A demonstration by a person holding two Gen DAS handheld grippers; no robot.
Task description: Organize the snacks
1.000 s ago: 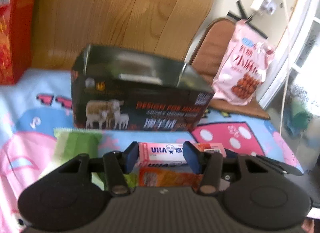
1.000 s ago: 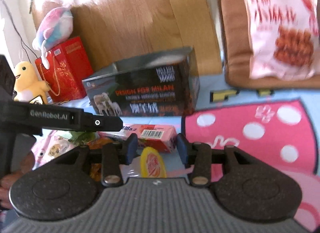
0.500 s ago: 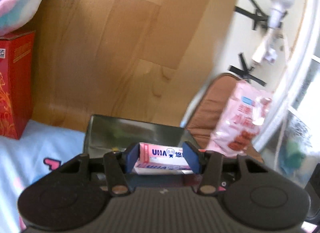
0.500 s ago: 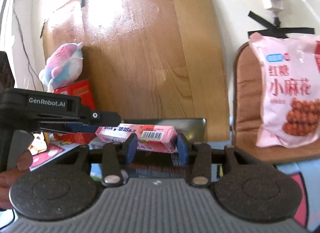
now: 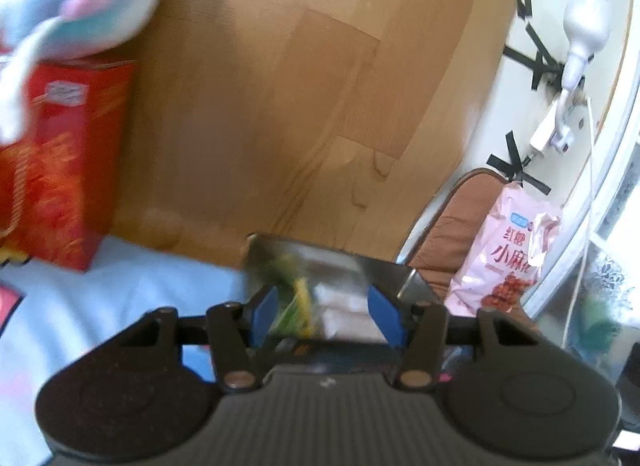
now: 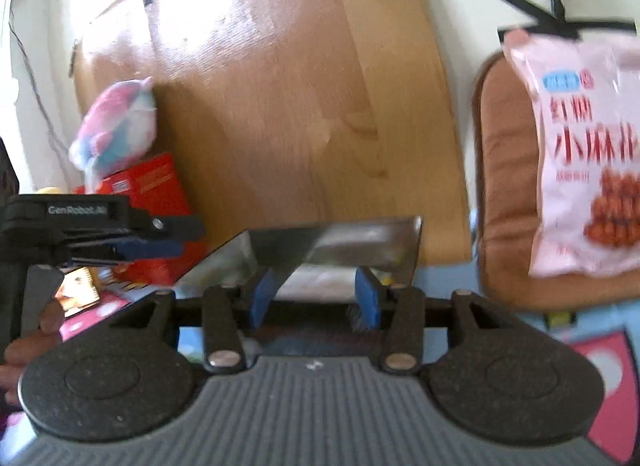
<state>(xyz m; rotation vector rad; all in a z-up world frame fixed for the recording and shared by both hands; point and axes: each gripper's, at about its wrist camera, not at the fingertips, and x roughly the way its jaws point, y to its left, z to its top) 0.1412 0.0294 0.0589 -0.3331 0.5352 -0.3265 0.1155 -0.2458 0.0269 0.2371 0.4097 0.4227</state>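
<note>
The dark open-topped box (image 5: 332, 258) stands on the cartoon blanket against the wooden board; it also shows in the right wrist view (image 6: 340, 238). Inside it lie a pale pink pack (image 5: 344, 310) and a green-and-yellow snack wrapper (image 5: 292, 298), both blurred. My left gripper (image 5: 326, 316) is open and empty just above the box's near edge. It appears from the side in the right wrist view (image 6: 156, 248). My right gripper (image 6: 314, 298) is open and empty in front of the box.
A red gift box (image 5: 60, 169) with a plush toy (image 5: 76, 1) on top stands at the left. A brown cushion (image 6: 504, 185) with a pink snack bag (image 6: 580, 153) leans at the right. The blanket (image 5: 120, 286) covers the surface.
My left gripper has opened and let the pink UHA box go; a pale pink pack now lies in the dark box. The right gripper stayed open and moved slightly closer.
</note>
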